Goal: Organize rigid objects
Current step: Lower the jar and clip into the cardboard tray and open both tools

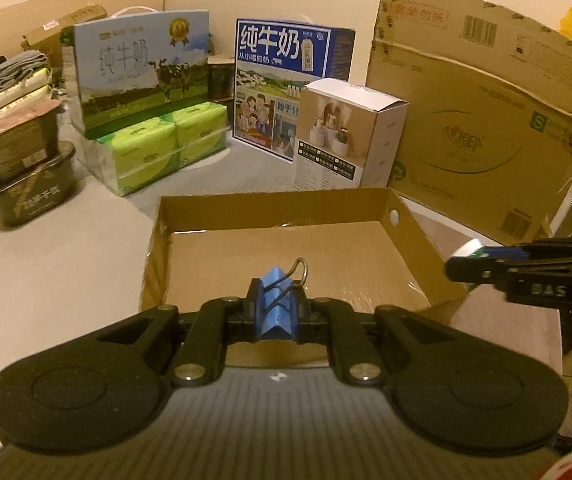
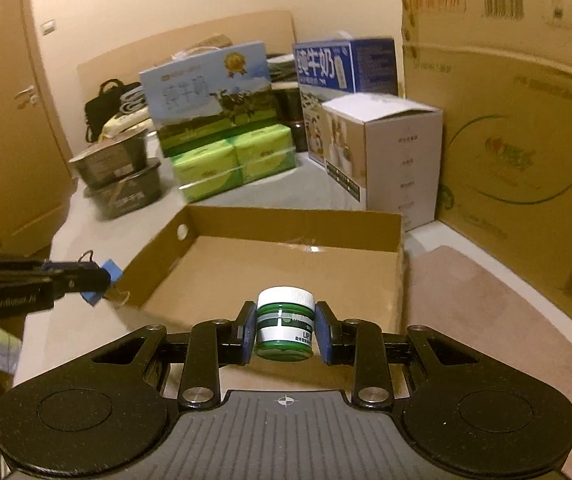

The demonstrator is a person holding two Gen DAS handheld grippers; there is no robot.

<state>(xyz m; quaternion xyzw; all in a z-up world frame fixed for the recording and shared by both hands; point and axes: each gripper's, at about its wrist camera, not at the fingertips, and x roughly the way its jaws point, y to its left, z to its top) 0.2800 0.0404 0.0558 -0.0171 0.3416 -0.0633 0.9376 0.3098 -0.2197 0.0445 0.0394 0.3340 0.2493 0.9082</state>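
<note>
Probably the risk is a drop — the left gripper (image 1: 276, 312) jaws pinch a blue binder clip (image 1: 277, 300) and the right gripper (image 2: 285, 330) jaws clamp a green jar (image 2: 284, 322), both above the cardboard tray (image 2: 294, 220) — so a high release could bounce them out.

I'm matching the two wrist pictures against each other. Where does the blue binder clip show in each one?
Left wrist view: the blue binder clip sits low at centre, clamped in the left gripper.
Right wrist view: the clip is at the left edge, beside the tray.
Shared landmark: the shallow cardboard tray.
</note>
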